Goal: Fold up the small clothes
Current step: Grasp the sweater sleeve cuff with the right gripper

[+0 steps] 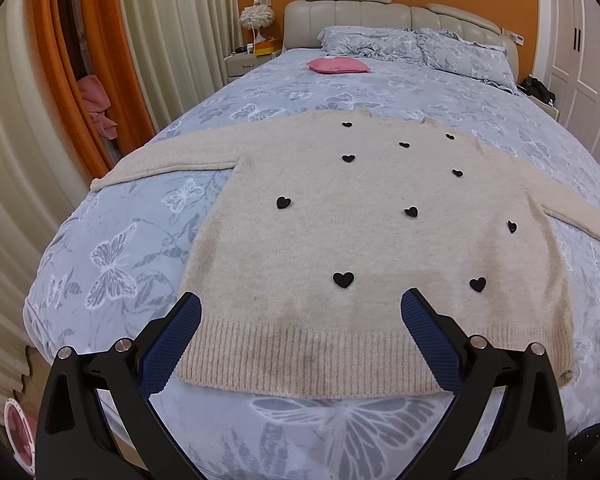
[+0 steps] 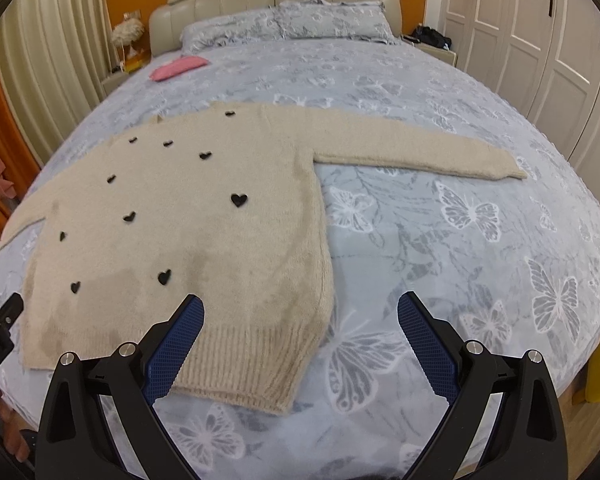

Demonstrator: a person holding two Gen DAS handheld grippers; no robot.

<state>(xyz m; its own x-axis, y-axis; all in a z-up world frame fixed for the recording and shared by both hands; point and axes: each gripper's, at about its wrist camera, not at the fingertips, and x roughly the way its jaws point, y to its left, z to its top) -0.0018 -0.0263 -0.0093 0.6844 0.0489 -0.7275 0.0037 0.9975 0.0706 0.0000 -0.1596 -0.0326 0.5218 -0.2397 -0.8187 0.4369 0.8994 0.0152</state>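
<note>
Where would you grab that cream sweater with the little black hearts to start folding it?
Probably the sleeves. The sweater lies flat on the bed, both sleeves stretched sideways. The right gripper, open, could pinch the right sleeve's cuff from its outer end; the left gripper, also open, the left cuff.

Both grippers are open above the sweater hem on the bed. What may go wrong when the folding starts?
1. The left hand-held gripper and right hand-held gripper hang open over the ribbed hem; the fluffy sweater is thick, so a pinch may catch only the top layer, or the butterfly bedcover too.
2. Both sleeves lie spread wide and may drag or twist.
3. The black hearts might snag.
</note>
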